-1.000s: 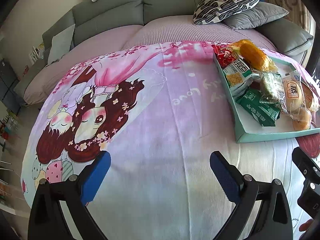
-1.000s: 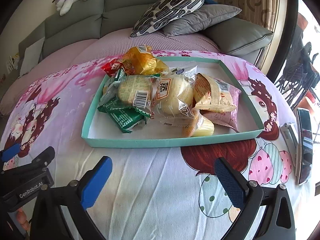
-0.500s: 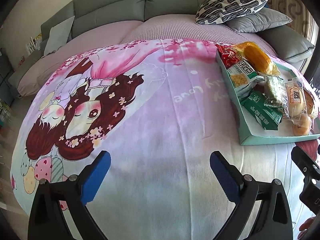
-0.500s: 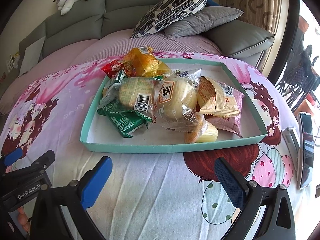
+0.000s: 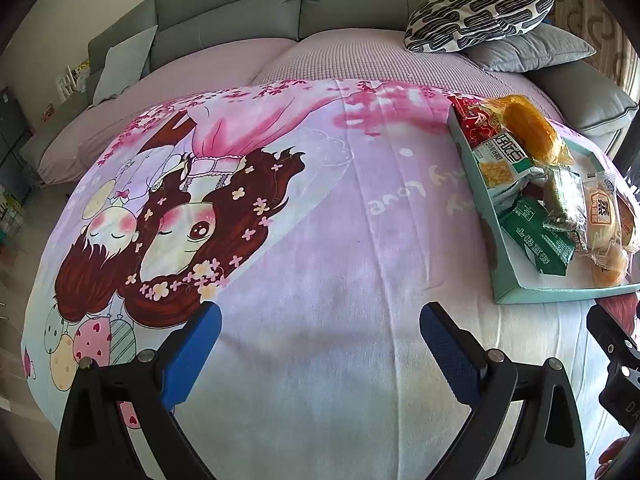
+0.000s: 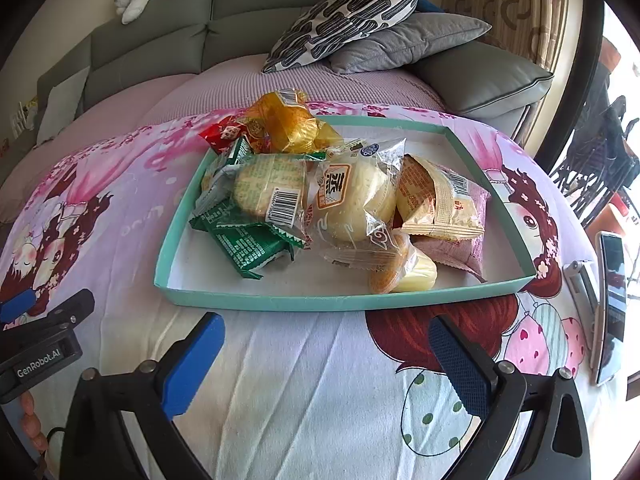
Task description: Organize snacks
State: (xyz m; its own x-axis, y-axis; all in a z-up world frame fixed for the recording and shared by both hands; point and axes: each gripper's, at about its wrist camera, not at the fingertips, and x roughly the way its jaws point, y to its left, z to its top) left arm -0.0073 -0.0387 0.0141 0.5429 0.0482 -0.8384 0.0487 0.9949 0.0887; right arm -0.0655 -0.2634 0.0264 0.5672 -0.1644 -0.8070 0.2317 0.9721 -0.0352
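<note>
A cartoon-print blanket (image 6: 304, 380) in pink and white covers the near part of the bed (image 5: 320, 52), whose mauve ribbed cover shows bare beyond it. A shallow teal tray (image 6: 280, 303) rests directly on the blanket, its near wall facing the right camera; wrapped snacks are heaped inside it. To the right of the tray, near the blanket's edge, lies a phone (image 6: 610, 304), with a small silver object (image 6: 580, 280) between it and the tray. Behind the tray, at the far end of the bed, a patterned pillow (image 6: 352, 12) leans on a grey pillow (image 6: 408, 40).
</note>
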